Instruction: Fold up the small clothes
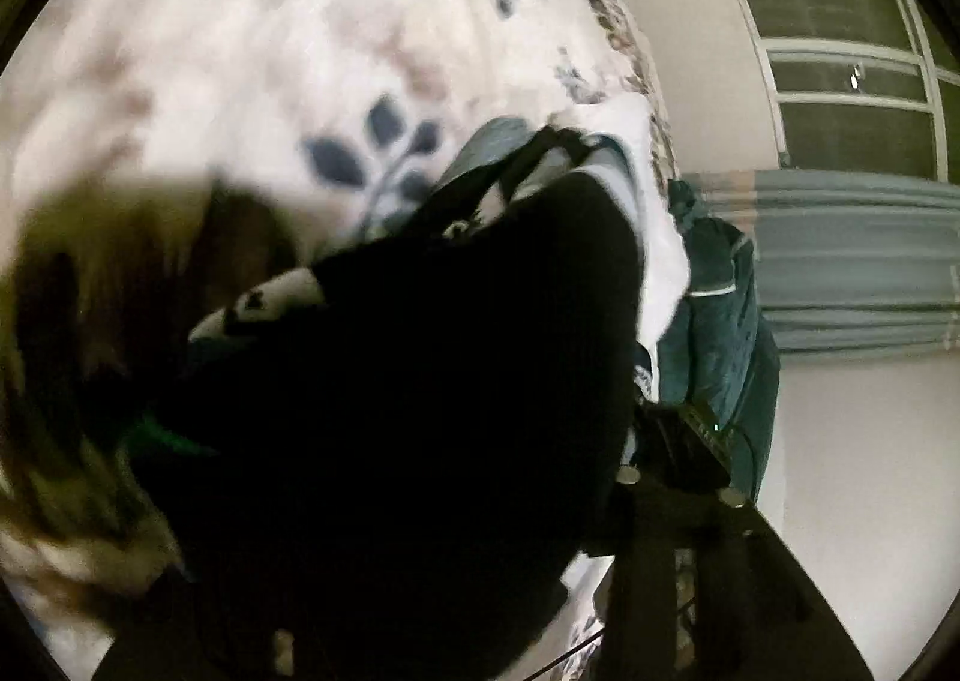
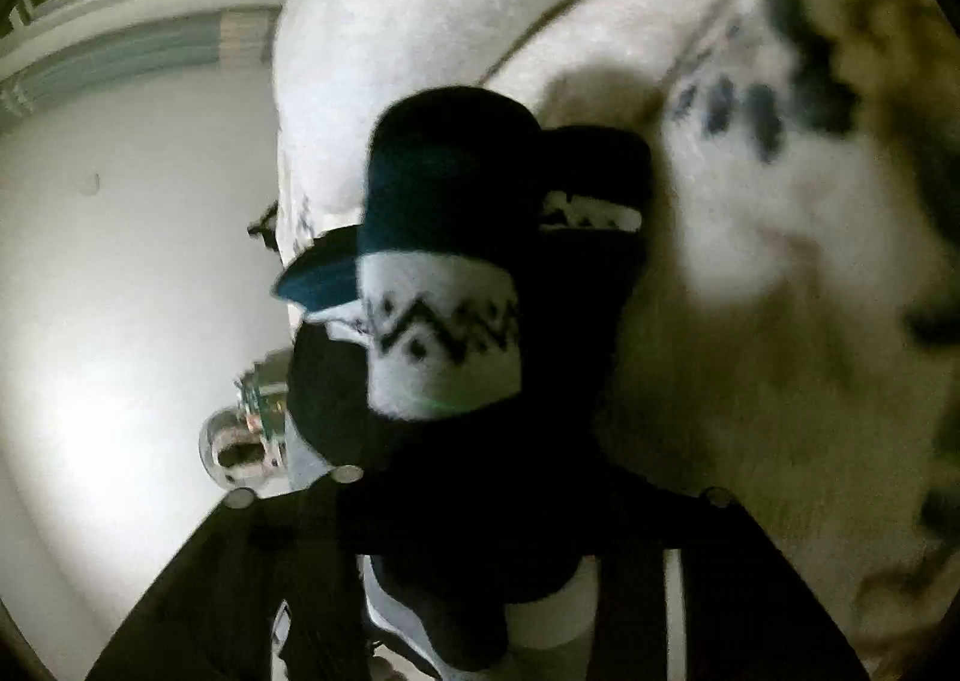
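Note:
A dark knit sock [image 2: 456, 261] with a white band and black zigzag pattern hangs right in front of the right wrist camera, and my right gripper [image 2: 474, 501] is shut on it. In the left wrist view the same dark sock [image 1: 420, 381] fills the middle of the frame and hides the left gripper's fingers; a strip of its white patterned band [image 1: 264, 303] shows at the left. I cannot tell whether the left gripper is open or shut. Both views are blurred.
A white bedcover with blue leaf print [image 1: 360, 153] lies under the sock, also in the right wrist view [image 2: 750, 141]. A teal garment [image 1: 720, 333] and a white cloth [image 1: 654, 237] lie at the bed's edge. A wall and window [image 1: 840, 51] are beyond.

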A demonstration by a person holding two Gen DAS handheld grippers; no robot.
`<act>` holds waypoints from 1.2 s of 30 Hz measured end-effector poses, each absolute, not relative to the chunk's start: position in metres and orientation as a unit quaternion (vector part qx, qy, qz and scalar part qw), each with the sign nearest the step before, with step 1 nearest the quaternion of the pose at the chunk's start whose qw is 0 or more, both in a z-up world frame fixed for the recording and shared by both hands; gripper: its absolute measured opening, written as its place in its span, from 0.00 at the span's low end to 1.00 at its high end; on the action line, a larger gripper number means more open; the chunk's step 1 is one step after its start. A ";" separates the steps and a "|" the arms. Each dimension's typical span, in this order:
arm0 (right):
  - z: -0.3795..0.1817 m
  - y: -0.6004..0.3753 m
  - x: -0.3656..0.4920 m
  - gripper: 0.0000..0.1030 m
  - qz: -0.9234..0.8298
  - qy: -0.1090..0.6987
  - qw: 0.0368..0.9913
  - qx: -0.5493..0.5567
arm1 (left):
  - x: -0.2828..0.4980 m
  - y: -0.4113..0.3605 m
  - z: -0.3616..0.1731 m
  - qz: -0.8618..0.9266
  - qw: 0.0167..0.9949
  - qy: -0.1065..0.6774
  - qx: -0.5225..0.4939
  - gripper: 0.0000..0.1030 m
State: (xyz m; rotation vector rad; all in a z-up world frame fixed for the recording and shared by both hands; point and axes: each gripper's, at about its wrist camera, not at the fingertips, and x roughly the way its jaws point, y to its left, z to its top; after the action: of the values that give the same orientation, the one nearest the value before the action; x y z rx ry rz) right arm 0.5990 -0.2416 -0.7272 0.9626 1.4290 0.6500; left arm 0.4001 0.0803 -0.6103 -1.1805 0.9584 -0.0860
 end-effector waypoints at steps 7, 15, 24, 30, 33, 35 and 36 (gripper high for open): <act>-0.664 -0.262 0.469 0.29 0.183 0.563 0.654 0.470 | 0.431 0.123 -0.547 -0.101 0.734 0.499 -0.450 0.28; -0.676 -0.229 0.306 0.36 0.083 0.639 0.611 0.459 | 0.449 0.122 -0.587 -0.118 0.692 0.639 -0.314 0.63; -0.663 -0.325 0.278 0.54 0.069 0.692 0.588 0.414 | 0.331 0.158 -0.526 0.027 0.770 0.585 -0.254 0.63; -0.626 -0.331 0.371 0.68 0.095 0.665 0.651 0.353 | 0.262 0.156 -0.592 0.136 0.736 0.651 -0.124 0.66; -0.632 -0.310 0.438 0.70 0.144 0.644 0.674 0.332 | 0.254 0.152 -0.613 0.143 0.737 0.648 -0.128 0.76; -0.647 -0.287 0.471 0.70 0.165 0.650 0.666 0.327 | 0.257 0.150 -0.618 0.142 0.741 0.643 -0.133 0.92; -0.661 -0.278 0.488 0.70 0.176 0.659 0.657 0.321 | 0.261 0.149 -0.623 0.140 0.740 0.643 -0.138 0.98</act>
State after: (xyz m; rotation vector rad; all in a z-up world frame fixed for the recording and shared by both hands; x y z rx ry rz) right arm 0.4884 -0.2779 -0.6607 0.7273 1.4933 0.3978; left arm 0.2610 0.1489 -0.6231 -0.3036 1.4112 0.3062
